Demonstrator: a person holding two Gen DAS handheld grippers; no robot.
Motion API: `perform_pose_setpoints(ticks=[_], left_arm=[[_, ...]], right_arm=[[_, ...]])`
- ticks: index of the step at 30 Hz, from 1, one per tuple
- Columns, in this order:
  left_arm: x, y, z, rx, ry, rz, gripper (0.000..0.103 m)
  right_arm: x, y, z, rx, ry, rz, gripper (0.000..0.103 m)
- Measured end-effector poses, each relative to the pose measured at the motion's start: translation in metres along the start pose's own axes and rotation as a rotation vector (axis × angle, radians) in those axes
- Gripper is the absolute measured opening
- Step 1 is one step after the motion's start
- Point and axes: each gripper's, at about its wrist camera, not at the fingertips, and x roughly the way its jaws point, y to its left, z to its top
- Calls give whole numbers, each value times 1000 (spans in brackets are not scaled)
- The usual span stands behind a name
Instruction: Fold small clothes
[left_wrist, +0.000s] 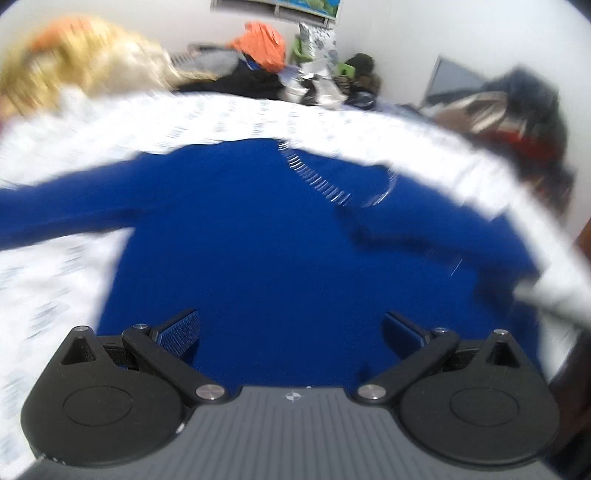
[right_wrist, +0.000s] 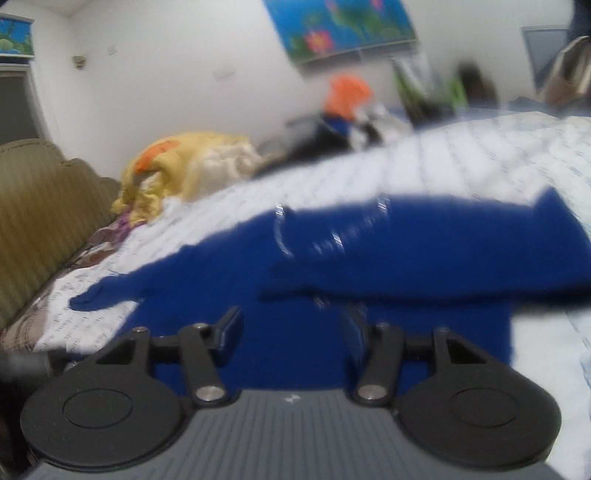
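A small blue long-sleeved top (left_wrist: 258, 229) with a white sparkly print lies spread on a white patterned bedsheet (left_wrist: 147, 122). In the left wrist view one sleeve reaches left and the right sleeve is folded in over the body. My left gripper (left_wrist: 291, 332) hovers over the top's lower part, jaws wide open and empty. In the right wrist view the same top (right_wrist: 406, 251) lies ahead, one sleeve (right_wrist: 110, 291) stretched left. My right gripper (right_wrist: 291, 328) is open and empty just above the blue fabric. Both views are motion-blurred.
A yellow and orange bundle of cloth (right_wrist: 184, 162) lies at the bed's far left by a padded headboard (right_wrist: 40, 221). A pile of clothes topped with orange (left_wrist: 262, 40) sits at the back. Dark garments (left_wrist: 517, 110) are heaped at the right.
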Motion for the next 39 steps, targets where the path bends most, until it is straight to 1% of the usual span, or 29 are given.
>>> perform_pose_setpoints(ticks=[2,3,4,5,6,8,9,10,11,12,13,16,19,20,23,24,26,27,28,29,31,32,33,34,35,36,37,38,39], left_arm=[[28,-3,33,-105,63,-102,100],[42,-7,44,-141,79,-133,98],[59,-14,56,-165,95,-161,94],[71,-18,62,-172,107,-167,89],[86,-26,68,-175,133,-179,86],[113,-43,73,-130,178,-184,66],[116,-54,73,-64,132,-130,60],[121,-64,72,3,118,-69,27],[123,-72,71,60,107,-14,6],[123,-74,70,80,105,2,6],[118,-72,71,76,92,-3,6],[84,-56,81,122,-3,23,6],[50,-20,88,125,-79,86,6],[45,-4,88,126,-84,133,6],[48,43,80,99,-23,265,6],[52,54,74,91,0,294,6],[58,71,62,82,43,321,6],[56,74,58,87,48,322,6],[54,73,54,106,30,327,6],[53,69,53,130,20,340,9],[43,64,56,124,-15,381,22],[30,64,62,108,-58,390,25],[17,59,66,89,-108,392,33],[4,58,67,71,-173,368,50],[-8,53,69,63,-227,306,67],[-12,47,69,76,-241,249,72],[-10,40,69,98,-229,204,77],[-1,33,69,121,-193,168,76],[11,29,69,120,-158,143,73]], right_arm=[[7,-5,-7,22,31,-43,57],[6,-6,-6,24,24,-43,57],[4,-4,-10,21,2,-46,60],[7,-4,-13,21,8,-58,66],[10,-4,-12,20,26,-66,66],[15,-3,-12,15,37,-69,66],[15,-3,-11,17,36,-68,66],[15,-4,-11,23,35,-63,66],[16,-6,-11,30,35,-59,66],[16,-7,-11,37,33,-55,66],[16,-7,-11,39,32,-54,66],[17,-7,-11,34,33,-56,66],[17,-7,-12,33,33,-53,67],[16,-7,-12,34,33,-53,67],[18,-7,-12,28,36,-50,69],[18,-6,-12,25,38,-50,70],[20,-5,-11,20,40,-52,70],[19,-5,-12,18,41,-53,70],[20,-4,-12,16,42,-55,71],[20,-4,-12,13,43,-56,71],[20,-3,-10,9,46,-53,72],[20,-4,-7,9,53,-44,72],[18,-6,-2,22,63,-37,72],[14,-9,7,54,53,-29,72],[9,-13,18,90,19,-15,72],[6,-18,31,122,-28,1,74],[8,-20,46,137,-66,5,84],[16,-21,58,123,-75,-6,93],[30,-19,70,88,-62,-30,95]])
